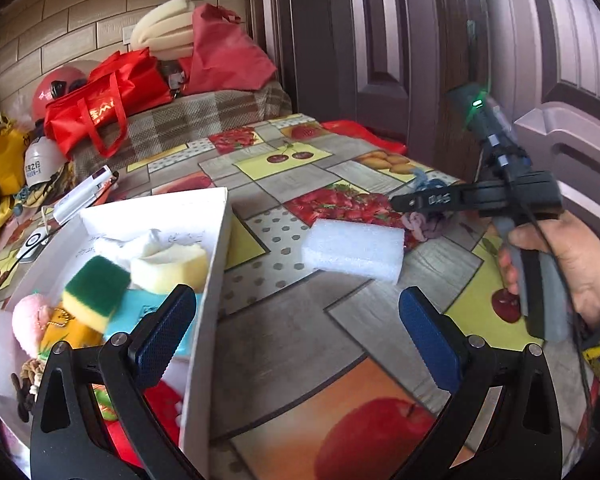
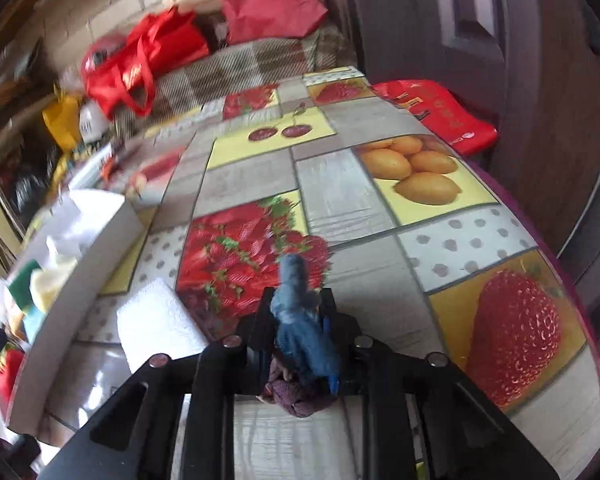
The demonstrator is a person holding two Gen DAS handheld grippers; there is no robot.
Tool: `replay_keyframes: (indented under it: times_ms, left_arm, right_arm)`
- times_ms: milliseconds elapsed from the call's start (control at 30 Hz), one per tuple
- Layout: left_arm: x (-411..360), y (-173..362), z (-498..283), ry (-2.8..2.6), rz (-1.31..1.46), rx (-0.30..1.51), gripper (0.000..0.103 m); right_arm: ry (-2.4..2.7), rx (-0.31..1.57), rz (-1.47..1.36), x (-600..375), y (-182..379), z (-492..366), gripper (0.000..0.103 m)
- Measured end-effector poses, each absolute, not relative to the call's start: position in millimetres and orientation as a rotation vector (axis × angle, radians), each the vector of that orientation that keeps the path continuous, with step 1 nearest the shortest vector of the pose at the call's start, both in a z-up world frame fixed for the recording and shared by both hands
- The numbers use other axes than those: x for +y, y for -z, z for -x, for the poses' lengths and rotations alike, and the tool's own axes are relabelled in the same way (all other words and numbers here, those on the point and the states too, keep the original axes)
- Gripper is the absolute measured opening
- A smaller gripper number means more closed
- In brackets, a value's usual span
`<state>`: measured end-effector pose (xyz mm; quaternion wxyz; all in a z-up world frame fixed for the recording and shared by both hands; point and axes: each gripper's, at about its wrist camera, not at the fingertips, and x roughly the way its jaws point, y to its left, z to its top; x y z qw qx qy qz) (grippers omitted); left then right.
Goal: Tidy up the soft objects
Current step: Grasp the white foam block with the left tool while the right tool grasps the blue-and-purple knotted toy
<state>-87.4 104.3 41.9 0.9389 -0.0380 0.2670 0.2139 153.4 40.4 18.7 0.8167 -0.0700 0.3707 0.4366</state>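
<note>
Right tongs (image 2: 296, 320): we have them clamped on a blue knitted piece (image 2: 300, 320) near the table's right edge.
Left tongs (image 1: 298, 332): ours stand wide, holding nothing.
Knit: we judge it light and floppy; pinch mid-bundle.
Foam block (image 1: 354, 250): featherlight, squashy, between us and the white box (image 1: 214, 280).
Obstacle: the box wall.

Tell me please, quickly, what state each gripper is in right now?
Left gripper: open, empty, above the fruit-print tablecloth.
Right gripper: shut on the blue and purple knitted fabric bundle.
</note>
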Motion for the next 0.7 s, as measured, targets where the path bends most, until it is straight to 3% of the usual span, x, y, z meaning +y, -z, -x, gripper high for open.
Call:
replay_keyframes:
  times_ms: [300, 700]
  left_arm:
    - [109, -22, 13, -0.418, 0.132, 0.723, 0.102]
    - [117, -21, -35, -0.385, 0.106, 0.743, 0.102]
  right_arm:
    - [-1.019, 0.910, -0.167, 9, -7, -185, 0.019]
    - [-1.093, 0.984, -0.252, 10, 0, -188, 0.020]
